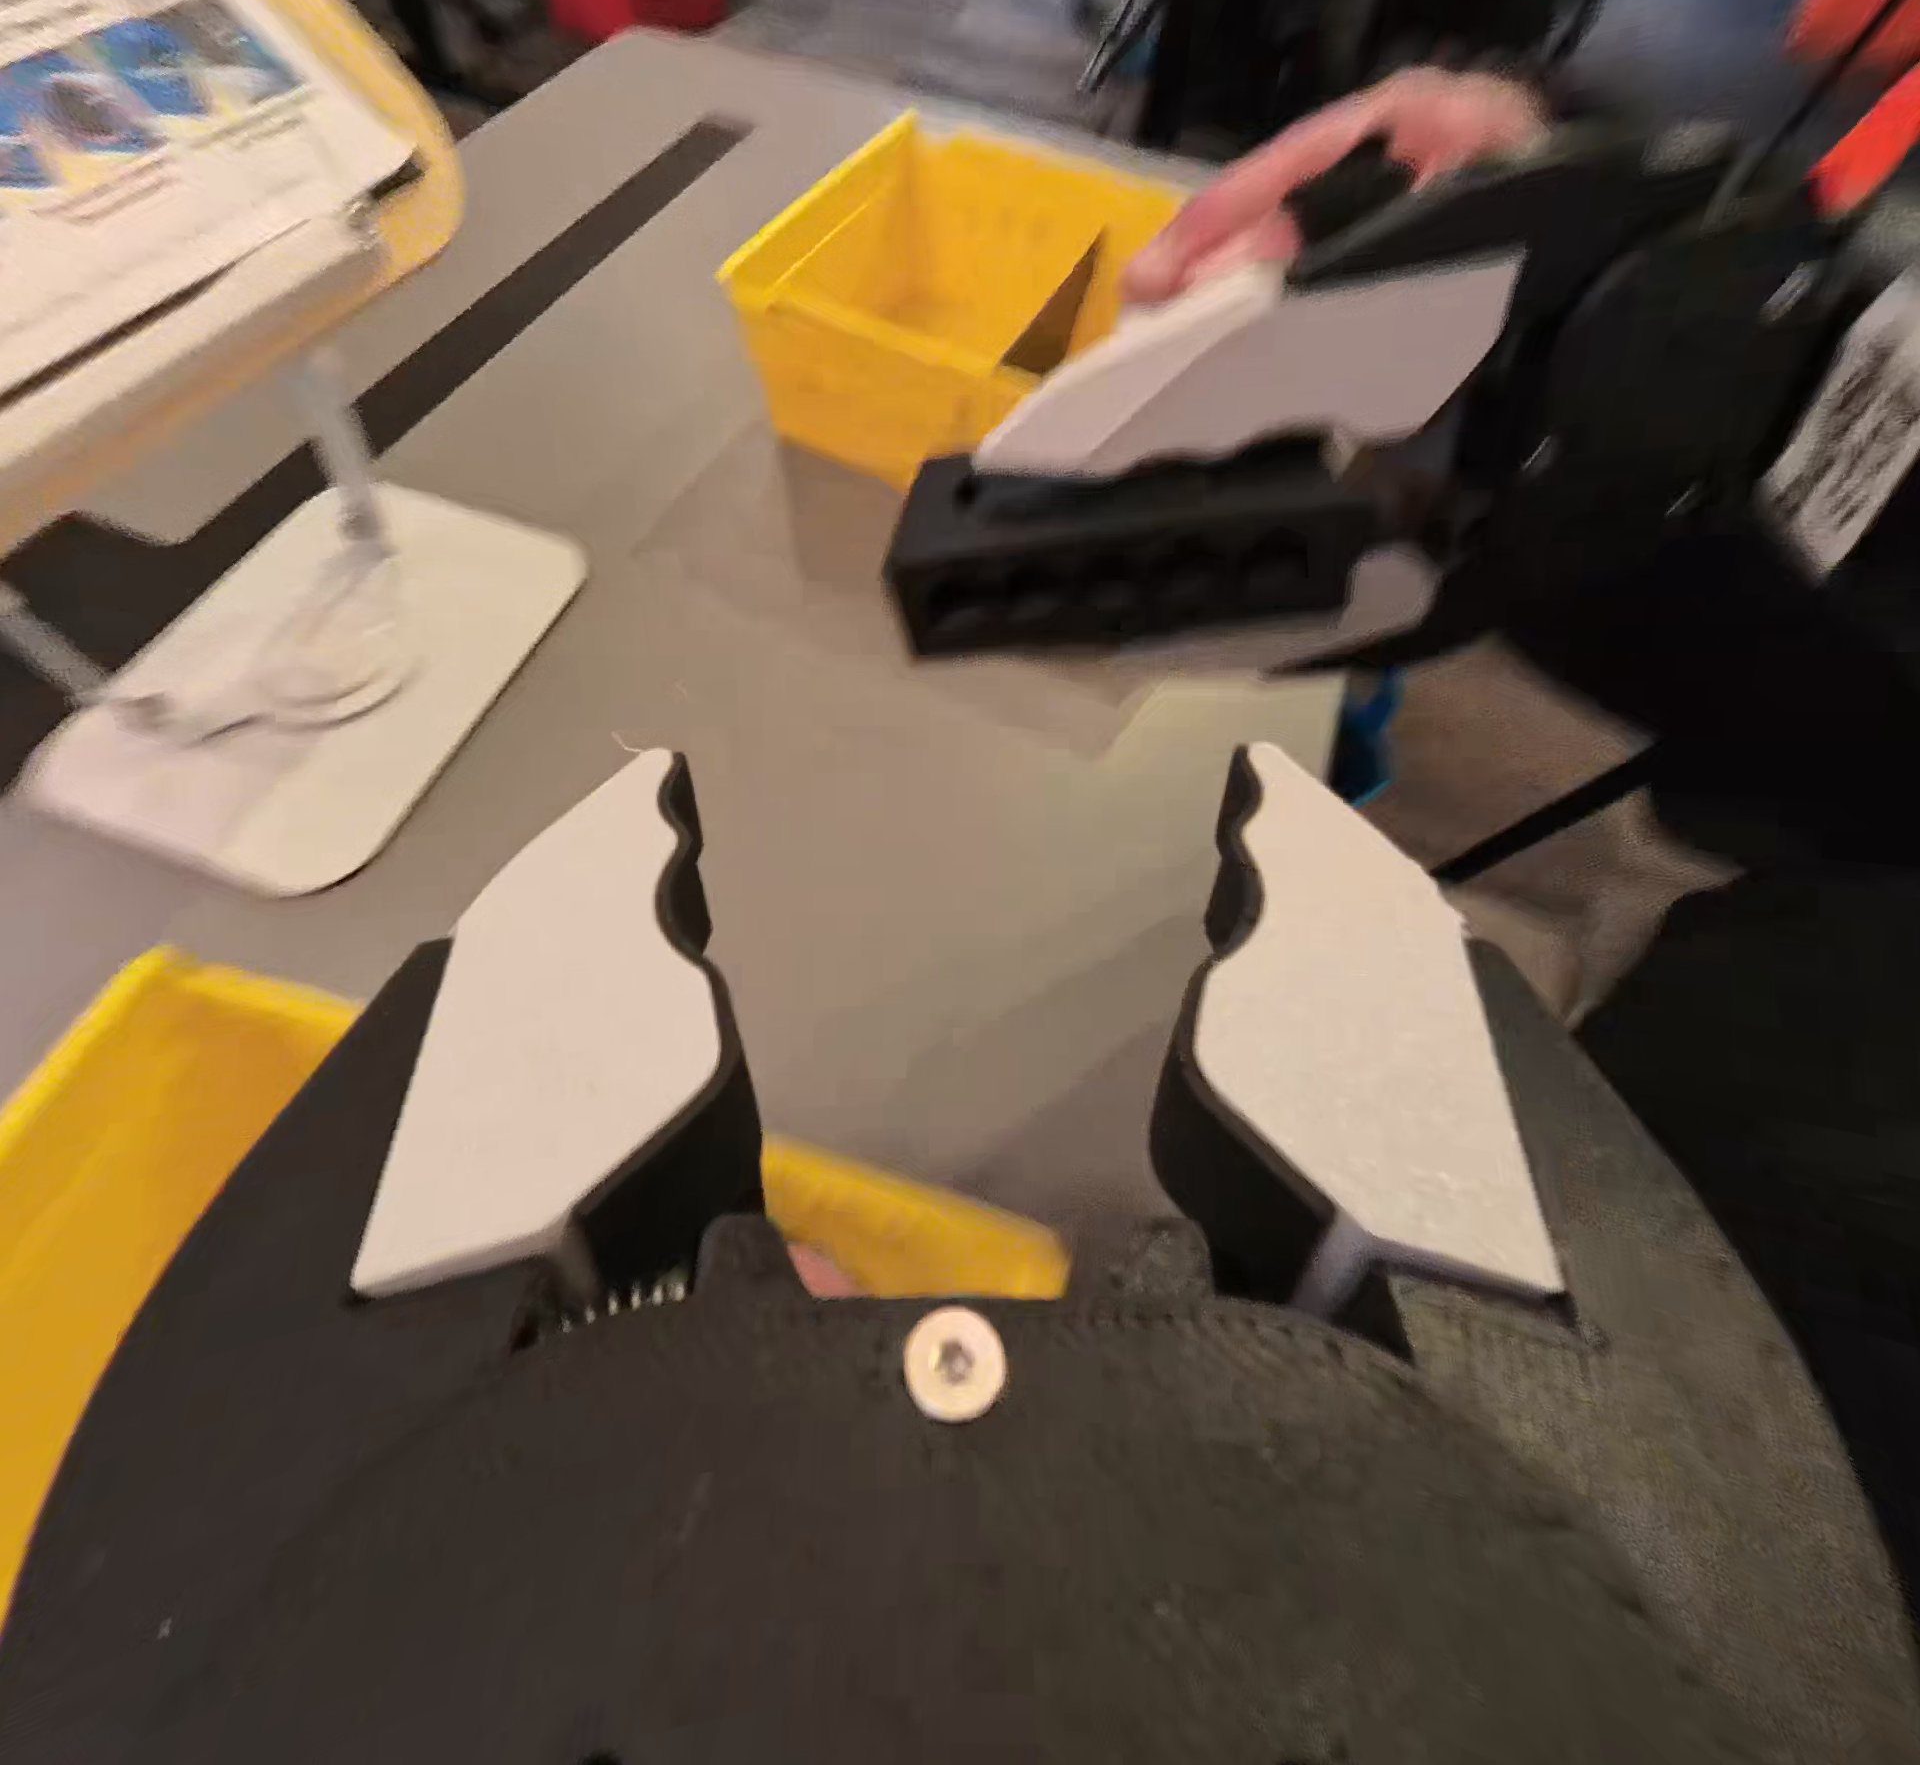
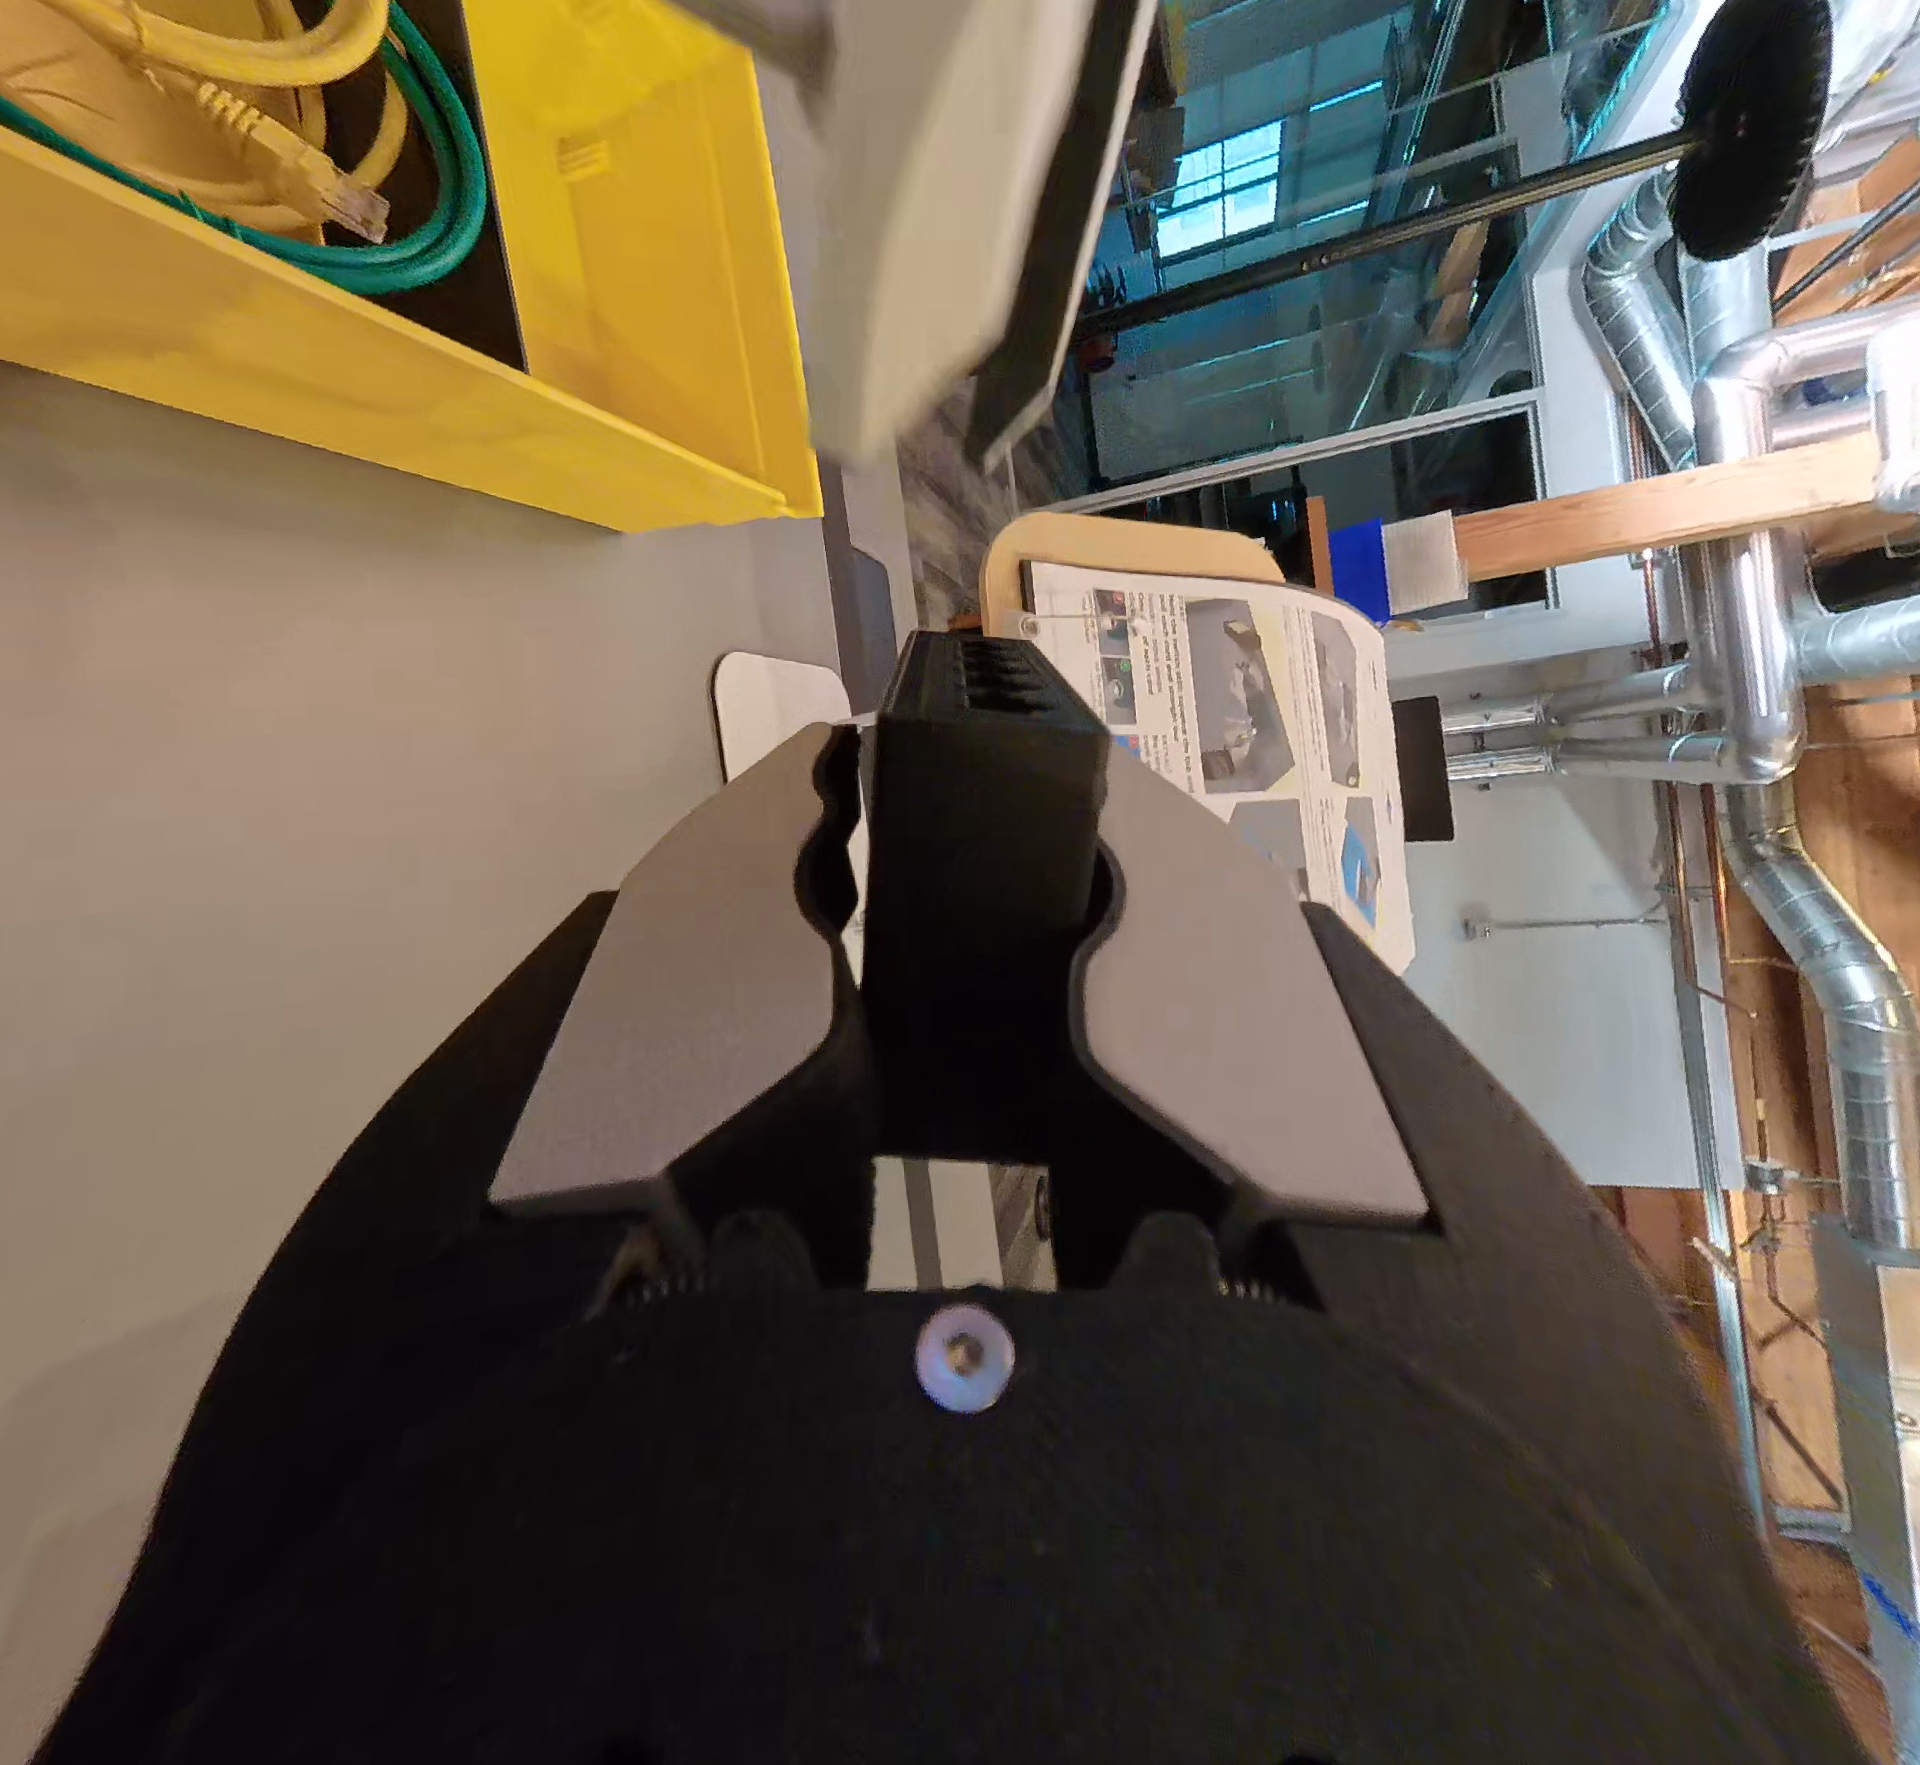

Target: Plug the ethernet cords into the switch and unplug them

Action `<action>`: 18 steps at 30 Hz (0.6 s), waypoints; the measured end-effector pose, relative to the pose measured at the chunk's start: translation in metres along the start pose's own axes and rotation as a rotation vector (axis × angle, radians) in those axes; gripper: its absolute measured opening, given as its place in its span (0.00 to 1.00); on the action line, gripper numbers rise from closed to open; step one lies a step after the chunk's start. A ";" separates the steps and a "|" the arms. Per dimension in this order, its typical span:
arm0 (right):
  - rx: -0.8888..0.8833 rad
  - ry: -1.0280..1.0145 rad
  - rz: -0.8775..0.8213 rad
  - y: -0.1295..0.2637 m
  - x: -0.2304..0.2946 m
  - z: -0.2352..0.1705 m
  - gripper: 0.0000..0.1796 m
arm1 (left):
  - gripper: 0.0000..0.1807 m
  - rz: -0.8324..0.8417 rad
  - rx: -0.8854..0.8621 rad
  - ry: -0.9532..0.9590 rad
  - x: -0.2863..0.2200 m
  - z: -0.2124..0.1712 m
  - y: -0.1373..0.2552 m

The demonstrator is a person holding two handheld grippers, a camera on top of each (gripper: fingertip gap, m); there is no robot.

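The black switch is over the grey table near its right edge, its row of ports facing my left gripper. My right gripper is shut on one end of the switch; it also shows in the left wrist view, with a hand behind it. My left gripper is open and empty, a short way in front of the switch. Yellow ethernet cords and a green one lie coiled in a yellow bin. No cord is in the switch.
A second, empty yellow bin stands just behind the switch. The cord bin's rim is under my left gripper. A clipboard stand with a white base and printed sheets stands at the left. A blurred white gripper finger crosses the top of the right wrist view. There is about 5 cm between the tips of the two grippers.
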State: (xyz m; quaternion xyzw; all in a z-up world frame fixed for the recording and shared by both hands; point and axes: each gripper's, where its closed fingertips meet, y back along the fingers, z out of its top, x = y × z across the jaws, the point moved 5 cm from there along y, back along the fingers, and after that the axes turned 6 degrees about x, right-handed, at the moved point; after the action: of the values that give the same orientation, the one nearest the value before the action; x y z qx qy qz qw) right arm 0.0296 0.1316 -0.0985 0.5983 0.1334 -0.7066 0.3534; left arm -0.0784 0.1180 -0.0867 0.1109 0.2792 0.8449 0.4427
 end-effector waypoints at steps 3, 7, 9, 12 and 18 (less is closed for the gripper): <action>0.014 -0.010 0.041 -0.002 0.004 -0.008 0.21 | 0.45 0.146 0.221 -0.062 0.020 -0.029 0.025; 0.008 -0.028 0.061 -0.005 0.007 -0.011 0.21 | 0.32 0.221 0.360 -0.029 0.035 -0.077 0.034; 0.001 -0.044 0.073 -0.007 0.008 -0.009 0.21 | 0.30 0.170 0.428 0.016 0.030 -0.103 0.022; -0.003 -0.046 0.098 -0.010 0.013 -0.007 0.21 | 0.29 0.243 0.622 -0.010 0.033 -0.143 0.010; -0.015 -0.055 0.110 -0.011 0.016 -0.004 0.21 | 0.20 0.314 0.640 0.116 0.047 -0.175 0.000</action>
State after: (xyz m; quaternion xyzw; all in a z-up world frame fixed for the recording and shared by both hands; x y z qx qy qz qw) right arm 0.0244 0.1368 -0.1169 0.5823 0.0957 -0.7014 0.3998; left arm -0.1820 0.0906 -0.2328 0.2374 0.5338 0.7771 0.2340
